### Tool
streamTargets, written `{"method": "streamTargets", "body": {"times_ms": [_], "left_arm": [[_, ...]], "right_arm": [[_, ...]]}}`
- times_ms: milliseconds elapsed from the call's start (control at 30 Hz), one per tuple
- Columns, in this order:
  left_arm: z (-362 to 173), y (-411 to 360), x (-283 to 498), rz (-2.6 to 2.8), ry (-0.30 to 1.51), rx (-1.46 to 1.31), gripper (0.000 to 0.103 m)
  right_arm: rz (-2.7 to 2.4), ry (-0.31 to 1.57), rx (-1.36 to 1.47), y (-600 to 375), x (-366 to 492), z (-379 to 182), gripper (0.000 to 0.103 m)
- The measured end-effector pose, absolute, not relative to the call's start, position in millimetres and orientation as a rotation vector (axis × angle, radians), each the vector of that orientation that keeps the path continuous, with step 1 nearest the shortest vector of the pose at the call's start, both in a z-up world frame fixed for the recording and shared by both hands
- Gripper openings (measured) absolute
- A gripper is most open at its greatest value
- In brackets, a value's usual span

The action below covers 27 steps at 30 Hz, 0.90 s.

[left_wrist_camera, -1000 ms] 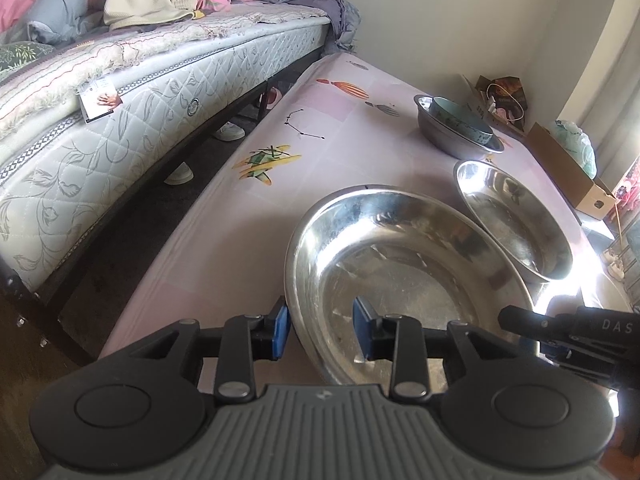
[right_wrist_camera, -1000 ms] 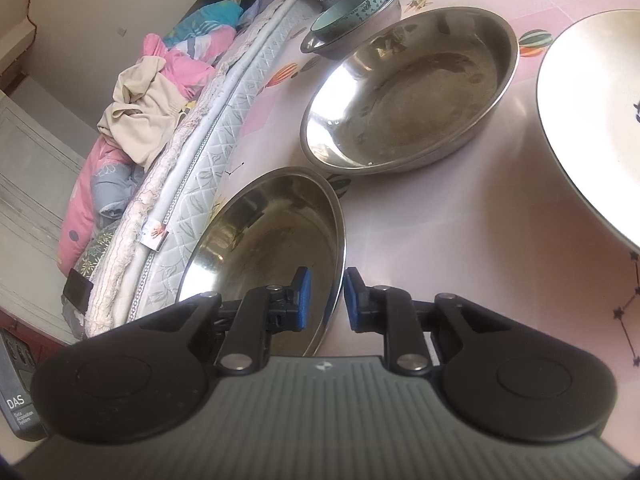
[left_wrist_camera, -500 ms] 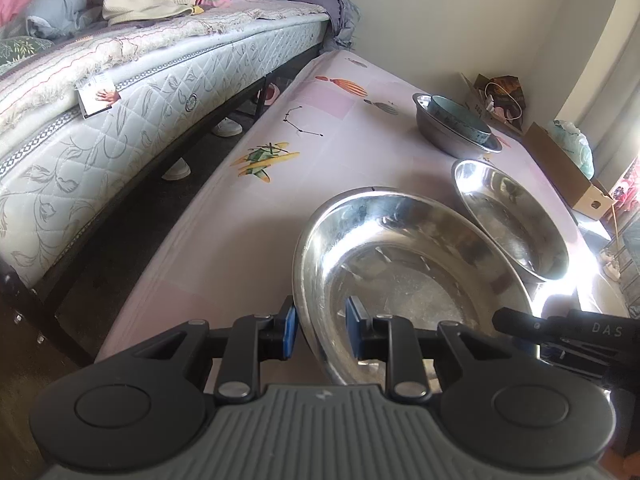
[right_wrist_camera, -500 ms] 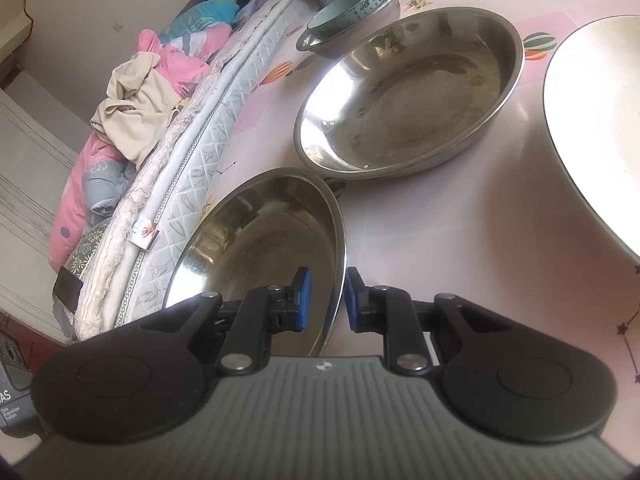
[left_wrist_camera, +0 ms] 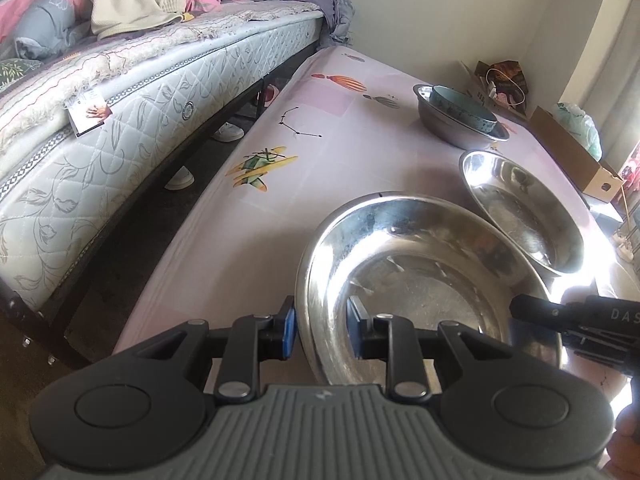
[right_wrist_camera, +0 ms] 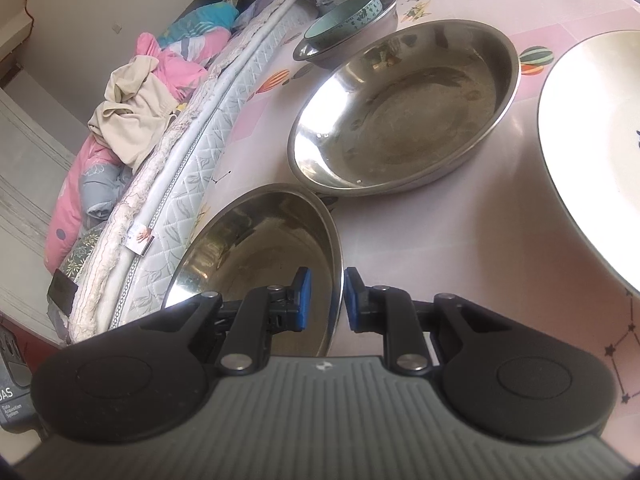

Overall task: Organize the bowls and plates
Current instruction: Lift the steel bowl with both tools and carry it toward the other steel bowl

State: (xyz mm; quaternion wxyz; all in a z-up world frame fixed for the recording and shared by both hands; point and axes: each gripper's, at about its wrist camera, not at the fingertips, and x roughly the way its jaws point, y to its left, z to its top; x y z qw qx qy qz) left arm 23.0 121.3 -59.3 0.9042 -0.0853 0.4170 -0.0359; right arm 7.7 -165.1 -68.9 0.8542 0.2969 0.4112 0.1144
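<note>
A wide steel bowl (left_wrist_camera: 420, 280) sits nearest on the pink tablecloth (left_wrist_camera: 280, 184). My left gripper (left_wrist_camera: 321, 332) is shut on its near-left rim, one blue pad outside the wall and one inside. In the right wrist view the same steel bowl (right_wrist_camera: 256, 248) has its right rim pinched by my right gripper (right_wrist_camera: 325, 300), also visible as the right gripper (left_wrist_camera: 560, 316) at that bowl's far side. Behind it lie a second steel bowl (right_wrist_camera: 404, 108) and a small steel bowl (right_wrist_camera: 360, 36) holding a teal ceramic bowl (right_wrist_camera: 344, 20).
A large white plate (right_wrist_camera: 592, 140) lies on the table's right side. A mattress (left_wrist_camera: 120, 120) with piled bedding runs along the left, across a dark floor gap. A cardboard box (left_wrist_camera: 576, 160) and bags stand beyond the table's far right corner.
The left jaws have narrowed onto the near bowl's rim. The right gripper keeps the same grip on the rim, and the bowls have not shifted noticeably.
</note>
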Motion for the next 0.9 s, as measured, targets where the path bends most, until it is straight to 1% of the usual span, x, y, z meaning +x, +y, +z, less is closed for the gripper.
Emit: {"method": "streamTargets", "body": {"times_ms": [200,600,900], "left_arm": [[-57,122,21,-0.067,0.862,-0.175,0.023],[-61,119,30,-0.076,0.88,-0.145,0.024],[-58,121,25,-0.08,0.886,-0.154,0.021]], "right_arm": [[0.24,0.859,0.608,-162,10,-69,0.018],[0.244,0.866,0.606,-162,7,-70,0.018],[0.24,0.87,0.595,-160,10,-72,0.018]]}}
